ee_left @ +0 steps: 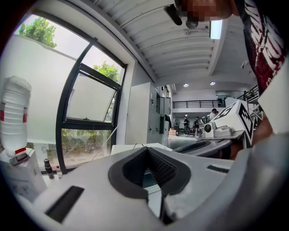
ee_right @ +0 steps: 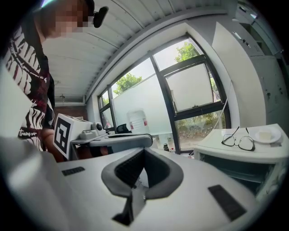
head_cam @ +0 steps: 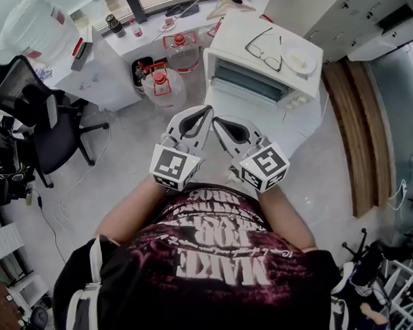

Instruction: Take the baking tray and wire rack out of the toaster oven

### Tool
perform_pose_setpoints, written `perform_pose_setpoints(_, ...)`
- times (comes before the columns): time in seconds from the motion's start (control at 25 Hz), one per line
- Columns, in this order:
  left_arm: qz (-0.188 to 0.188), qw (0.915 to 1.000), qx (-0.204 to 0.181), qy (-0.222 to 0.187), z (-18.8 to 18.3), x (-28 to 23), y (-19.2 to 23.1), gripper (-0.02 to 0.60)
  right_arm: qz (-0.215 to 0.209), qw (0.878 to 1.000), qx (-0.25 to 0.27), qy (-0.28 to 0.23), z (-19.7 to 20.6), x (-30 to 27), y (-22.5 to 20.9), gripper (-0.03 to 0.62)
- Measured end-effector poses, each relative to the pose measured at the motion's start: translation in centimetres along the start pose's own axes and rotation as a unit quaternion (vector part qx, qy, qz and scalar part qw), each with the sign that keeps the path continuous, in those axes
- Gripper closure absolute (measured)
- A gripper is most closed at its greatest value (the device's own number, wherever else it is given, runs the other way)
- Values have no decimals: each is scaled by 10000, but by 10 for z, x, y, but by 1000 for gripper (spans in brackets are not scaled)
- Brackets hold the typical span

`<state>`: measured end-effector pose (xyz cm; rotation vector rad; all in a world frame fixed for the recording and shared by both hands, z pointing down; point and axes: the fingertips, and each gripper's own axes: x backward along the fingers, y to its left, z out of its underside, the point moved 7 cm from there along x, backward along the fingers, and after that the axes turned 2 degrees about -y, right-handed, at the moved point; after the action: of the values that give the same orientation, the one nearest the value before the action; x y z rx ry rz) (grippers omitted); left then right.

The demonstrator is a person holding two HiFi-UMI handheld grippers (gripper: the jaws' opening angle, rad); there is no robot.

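Both claws are closed tight and hold nothing. The left claw (head_cam: pixel 205 114) and right claw (head_cam: pixel 218 123) sit side by side, aimed at the toaster oven (head_cam: pixel 238 33) ahead and apart from it. The tray and rack cannot be made out inside. Glasses (head_cam: pixel 264 47) and a plate (head_cam: pixel 299 56) lie on top.
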<state>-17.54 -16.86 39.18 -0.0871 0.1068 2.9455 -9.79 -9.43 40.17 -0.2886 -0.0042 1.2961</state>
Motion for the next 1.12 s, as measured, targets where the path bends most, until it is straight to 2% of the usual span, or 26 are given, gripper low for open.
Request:
perform_pose_setpoints(0.12, 414, 9991, -19, -74, -1, 11, 29, 580, 295, 9996, 31, 13, -2, -24, 15, 594)
perform_pose_setpoints(0.2, 883, 9958, -125, -229, -6, 17, 39, 580, 350, 9992, 102, 185, 0, -39, 29, 594)
perform_pose_setpoints(0.28, 1545, 9864, -404, -381, -12, 20, 31, 580, 275, 9974, 444, 499, 7, -60, 55, 591)
perform_pose_setpoints(0.36, 1896, 9798, -471, -438, -17, 19, 23, 580, 384, 9956, 652, 553, 10, -74, 71, 591)
perform_pose_setpoints(0.48, 1859, 9817, -132, -390, -17, 17, 40, 580, 749, 9943, 519, 546, 8, -69, 63, 590)
perform_pose_setpoints(0.64, 1801, 9834, 82, -229, -7, 13, 56, 580, 1428, 9875, 363, 567, 17, -48, 42, 589)
perform_pose_setpoints(0.92, 1666, 9859, 119, -126, -3, -8, 66, 580, 2065, 9768, 257, 505, 30, -32, -5, 589)
perform_pose_setpoints(1.12, 1141, 9935, -51, 21, 3, -29, 86, 580, 2382, 9701, 2, 470, 47, -29, -57, 589)
